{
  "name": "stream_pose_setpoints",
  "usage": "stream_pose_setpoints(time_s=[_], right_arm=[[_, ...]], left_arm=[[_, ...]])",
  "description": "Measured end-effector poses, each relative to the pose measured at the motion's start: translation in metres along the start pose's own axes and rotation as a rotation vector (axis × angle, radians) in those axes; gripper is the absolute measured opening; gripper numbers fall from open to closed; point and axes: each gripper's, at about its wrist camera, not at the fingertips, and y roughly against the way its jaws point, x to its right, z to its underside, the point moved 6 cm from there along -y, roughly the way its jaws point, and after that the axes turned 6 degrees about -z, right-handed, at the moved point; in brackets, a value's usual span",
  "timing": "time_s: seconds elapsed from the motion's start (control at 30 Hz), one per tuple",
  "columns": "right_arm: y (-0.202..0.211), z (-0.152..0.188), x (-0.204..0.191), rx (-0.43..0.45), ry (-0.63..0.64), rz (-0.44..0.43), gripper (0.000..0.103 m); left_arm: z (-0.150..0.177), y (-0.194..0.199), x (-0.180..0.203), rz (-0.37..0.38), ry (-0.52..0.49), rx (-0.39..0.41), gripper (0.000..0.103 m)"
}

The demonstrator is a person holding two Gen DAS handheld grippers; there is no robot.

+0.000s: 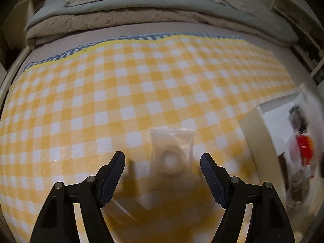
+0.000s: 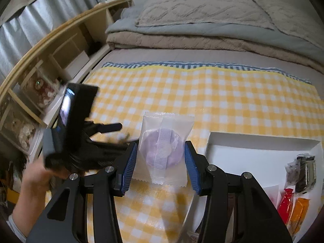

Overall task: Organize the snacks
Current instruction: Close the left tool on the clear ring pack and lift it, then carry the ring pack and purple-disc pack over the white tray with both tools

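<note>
A clear packet with a round purple snack lies on the yellow checked cloth. My right gripper is open, its blue pads on either side of the packet, not touching. The same packet shows blurred in the left wrist view, between and just ahead of my open left gripper. The left gripper also shows in the right wrist view, held by a hand at the left. A white box at the right holds several wrapped snacks: red, orange, dark.
The cloth lies on a bed with folded beige and grey blankets at the far end. A wooden shelf unit runs along the left side. The white box shows at the right of the left wrist view.
</note>
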Motion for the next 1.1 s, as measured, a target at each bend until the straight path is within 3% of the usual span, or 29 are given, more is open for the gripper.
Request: stream_pose_setpoints(time_s=[0.1,0.27,0.3,0.47,0.83,1.1], right_arm=[[0.002,0.000,0.001,0.004,-0.005,0.005,0.048],[0.002,0.000,0.003,0.000,-0.011,0.006,0.048],[0.001,0.000,0.003,0.000,-0.011,0.006,0.048],[0.001,0.001,0.002,0.003,-0.012,0.009,0.048],[0.027,-0.006,0.003,0.063,0.017,-0.002,0.047],[0.070,-0.019,0.011,0.151,0.027,0.012,0.047]], left_arm=[[0.004,-0.015,0.015,-0.057,-0.023,-0.017,0.074],[0.006,-0.035,0.027,-0.084,-0.052,-0.040,0.059],[0.006,-0.035,0.028,-0.080,-0.053,-0.037,0.048],[0.000,-0.027,0.021,-0.091,-0.014,-0.010,0.045],[-0.003,0.066,0.009,-0.052,0.069,0.163,0.044],[0.001,0.142,0.024,-0.014,0.106,0.290,0.044]])
